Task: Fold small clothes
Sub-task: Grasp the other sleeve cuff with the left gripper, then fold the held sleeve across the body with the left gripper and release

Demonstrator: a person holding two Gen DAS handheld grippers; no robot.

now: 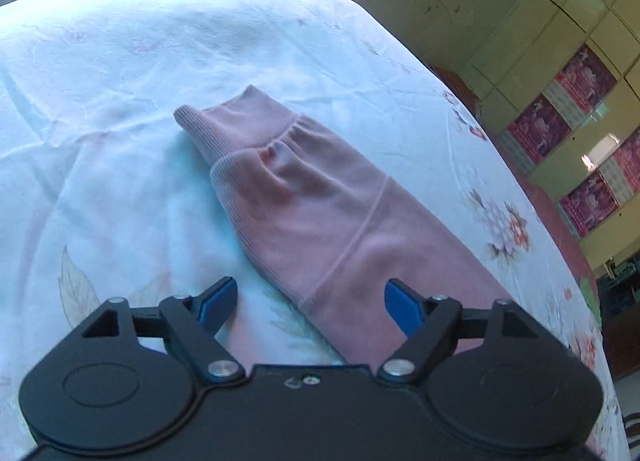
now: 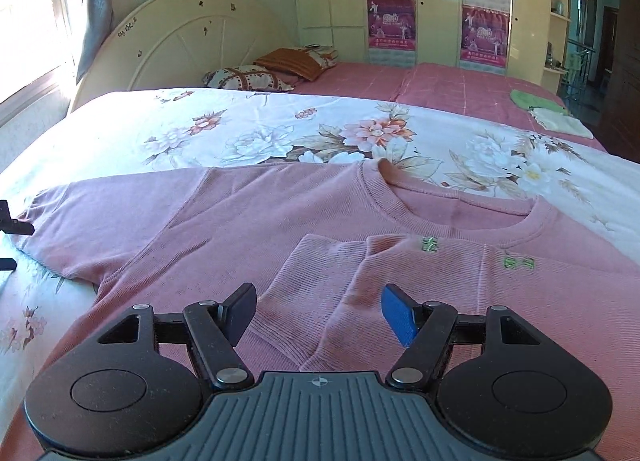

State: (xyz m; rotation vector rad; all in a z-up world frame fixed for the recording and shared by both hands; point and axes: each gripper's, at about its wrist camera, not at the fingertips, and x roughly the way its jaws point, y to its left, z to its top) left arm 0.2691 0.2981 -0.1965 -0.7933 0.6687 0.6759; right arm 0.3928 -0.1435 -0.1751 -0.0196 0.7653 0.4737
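A pink sweatshirt (image 2: 248,221) lies flat on the white floral sheet (image 2: 248,133), its neckline (image 2: 460,217) toward the far right. One sleeve is folded across the body, and its ribbed cuff (image 2: 320,265) sits just ahead of my right gripper (image 2: 318,313). That gripper hovers open over the cloth with nothing pinched. In the left wrist view the other sleeve (image 1: 320,205) stretches away to its ribbed cuff (image 1: 200,121). My left gripper (image 1: 310,303) is open above this sleeve's near edge, and its fingers do not press on the cloth.
A cream headboard (image 2: 192,29) and pillows (image 2: 248,79) stand beyond the sheet. A pink bedspread (image 2: 460,89) carries small green and white cloths (image 2: 552,109) at far right. A wardrobe with posters (image 2: 392,21) lines the back wall. The window and curtain (image 2: 94,13) are on the left.
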